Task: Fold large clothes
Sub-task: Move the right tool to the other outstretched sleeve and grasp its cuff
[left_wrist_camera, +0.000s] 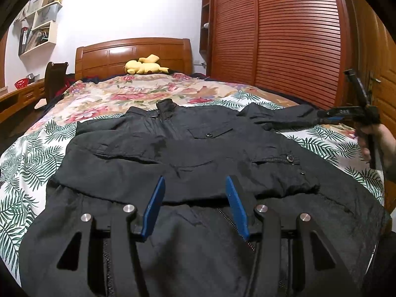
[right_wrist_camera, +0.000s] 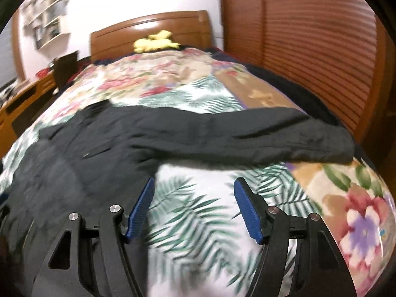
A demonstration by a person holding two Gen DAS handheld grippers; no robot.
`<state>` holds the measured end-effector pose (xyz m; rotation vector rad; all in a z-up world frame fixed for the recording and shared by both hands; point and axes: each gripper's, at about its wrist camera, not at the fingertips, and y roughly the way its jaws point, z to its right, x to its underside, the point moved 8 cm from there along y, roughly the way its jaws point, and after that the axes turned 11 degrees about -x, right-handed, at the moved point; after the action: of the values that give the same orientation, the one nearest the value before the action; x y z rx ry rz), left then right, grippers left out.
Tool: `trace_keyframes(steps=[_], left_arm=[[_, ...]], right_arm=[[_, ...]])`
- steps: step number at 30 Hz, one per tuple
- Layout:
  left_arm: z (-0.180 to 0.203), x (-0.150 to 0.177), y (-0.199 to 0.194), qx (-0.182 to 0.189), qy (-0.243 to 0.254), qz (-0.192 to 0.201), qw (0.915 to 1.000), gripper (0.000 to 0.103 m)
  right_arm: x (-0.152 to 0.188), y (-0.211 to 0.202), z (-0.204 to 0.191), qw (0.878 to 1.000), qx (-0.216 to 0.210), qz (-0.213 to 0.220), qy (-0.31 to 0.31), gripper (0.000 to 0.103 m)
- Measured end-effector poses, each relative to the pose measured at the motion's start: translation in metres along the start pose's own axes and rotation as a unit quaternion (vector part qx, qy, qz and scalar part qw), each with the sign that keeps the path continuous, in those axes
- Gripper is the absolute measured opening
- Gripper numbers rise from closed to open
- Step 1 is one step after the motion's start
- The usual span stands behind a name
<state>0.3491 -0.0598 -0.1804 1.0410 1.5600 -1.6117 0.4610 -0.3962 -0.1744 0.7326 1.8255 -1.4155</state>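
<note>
black jacket on the bed: hem seemingly folded up, right sleeve still outstretched; left tongs and right tongs both wide, empty.

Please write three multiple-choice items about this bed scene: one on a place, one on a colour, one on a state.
1. Where does the yellow plush toy lie?
A. by the headboard
B. on the jacket
C. on the floor

2. What colour is the jacket?
A. red
B. black
C. white

3. How are the right gripper fingers?
A. shut on a sleeve
B. shut on nothing
C. open, holding nothing

Key: 1 A, it rests at the bed's far end; 2 B, the cloth is dark all over; 3 C, only bedcover shows between them.
</note>
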Motion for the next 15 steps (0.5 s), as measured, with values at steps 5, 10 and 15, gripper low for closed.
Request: trace_keyframes(steps=[5,10,15], left_arm=[[0.000,0.002,0.001,-0.001,0.004,-0.003,1.0000,0.050],[0.001,0.002,0.001,0.000,0.007,-0.004,1.0000,0.050],[0.002,0.003,0.001,0.000,0.008,-0.006,0.9999,0.050]], right_arm=[[-0.008,0.020,0.050,0.999,0.023,-0.012,0.045,0.068],[-0.010,0.030,0.091,0.995,0.042,-0.016,0.089,0.068],[-0.009,0.033,0.125,0.988,0.043,-0.013,0.145,0.068]])
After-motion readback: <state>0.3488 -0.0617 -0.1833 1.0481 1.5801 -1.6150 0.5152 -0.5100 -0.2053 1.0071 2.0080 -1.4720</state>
